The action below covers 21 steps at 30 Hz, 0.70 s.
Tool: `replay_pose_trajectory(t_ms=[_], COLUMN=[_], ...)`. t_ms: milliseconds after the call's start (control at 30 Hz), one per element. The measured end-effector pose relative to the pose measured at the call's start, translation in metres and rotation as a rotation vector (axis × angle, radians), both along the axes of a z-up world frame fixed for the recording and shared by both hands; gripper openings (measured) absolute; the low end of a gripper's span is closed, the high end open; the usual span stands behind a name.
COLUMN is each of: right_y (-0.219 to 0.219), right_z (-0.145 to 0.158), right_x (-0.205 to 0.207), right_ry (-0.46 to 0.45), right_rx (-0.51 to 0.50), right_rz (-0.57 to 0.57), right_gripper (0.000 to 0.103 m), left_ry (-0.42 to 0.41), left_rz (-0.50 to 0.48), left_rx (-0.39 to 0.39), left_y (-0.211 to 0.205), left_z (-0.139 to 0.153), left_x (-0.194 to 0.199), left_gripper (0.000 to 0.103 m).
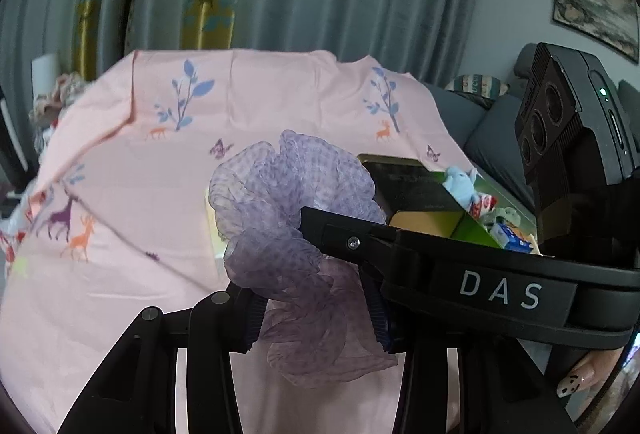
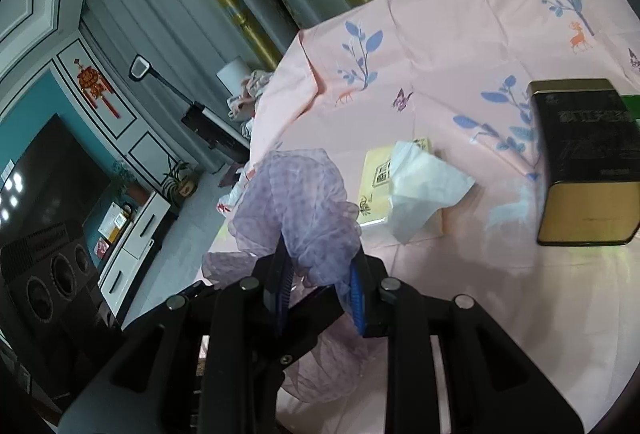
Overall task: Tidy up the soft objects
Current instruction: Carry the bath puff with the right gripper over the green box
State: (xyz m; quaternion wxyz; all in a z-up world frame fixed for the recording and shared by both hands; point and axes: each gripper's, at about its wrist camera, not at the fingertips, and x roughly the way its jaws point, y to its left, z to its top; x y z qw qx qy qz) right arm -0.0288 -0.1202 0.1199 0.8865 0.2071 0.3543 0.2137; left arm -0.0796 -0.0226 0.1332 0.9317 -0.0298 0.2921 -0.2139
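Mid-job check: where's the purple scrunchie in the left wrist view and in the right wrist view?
Left wrist: purple scrunchie centre frame, between left gripper pads.
Right wrist: scrunchie left of centre, pinched by right gripper.
Shared landmark: black-and-gold tin on pink cloth.

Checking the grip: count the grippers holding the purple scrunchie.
2. The left gripper has its jaws shut on the lower folds of the scrunchie. The right gripper clamps it too, reaching in from the right in the left wrist view.
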Motion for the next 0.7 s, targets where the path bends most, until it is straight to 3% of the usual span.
replay_pose_trajectory(t_ms=[367, 700], right_y=[-0.033, -0.059], right_z=[0.016, 0.025], right_x=[-0.020, -0.032], right_ry=[-0.016, -0.044], right_rx=[0.039, 0.076], right_rz=[-0.053, -0.090], right_gripper=[0.024, 0.024], left_ry=[-0.034, -0.056], left_rz=[-0.013, -0.023], left_rx=[0.039, 0.018], left_y=[-0.034, -0.055], left_z=[0.019, 0.029], left_x=[-0.011, -0.019], left_gripper=[0.044, 0.044])
